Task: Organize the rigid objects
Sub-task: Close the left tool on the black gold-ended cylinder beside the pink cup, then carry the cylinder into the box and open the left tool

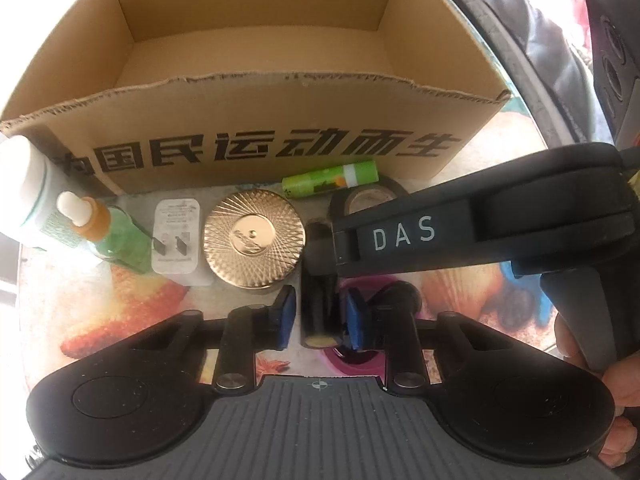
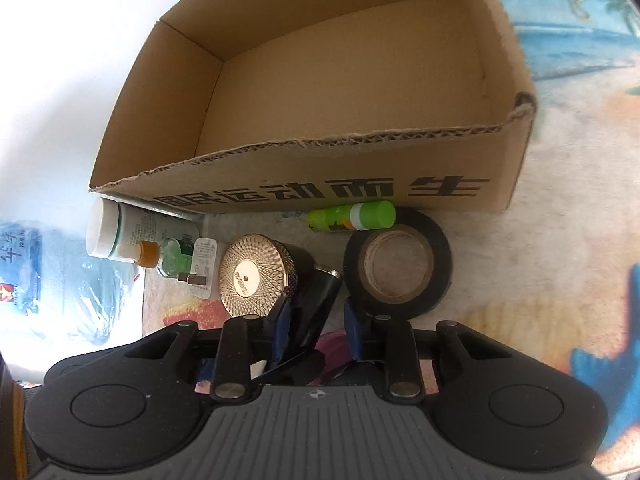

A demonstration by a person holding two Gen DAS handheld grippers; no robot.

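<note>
A slim black cylindrical tube with a gold end [image 1: 318, 308] is bracketed by the narrowly parted blue pads of the left gripper [image 1: 318, 316], lying beside the ribbed gold round lid [image 1: 253, 237]. The right gripper [image 2: 310, 320], angled steeply downward, is narrowed around the same tube [image 2: 320, 304]; firm contact cannot be told. Both sit before the open brown cardboard box [image 1: 256, 136].

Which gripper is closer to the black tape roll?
Right. The right gripper sits just beside the tape roll, almost touching its rim. The left gripper is farther off, around the black tube.
</note>
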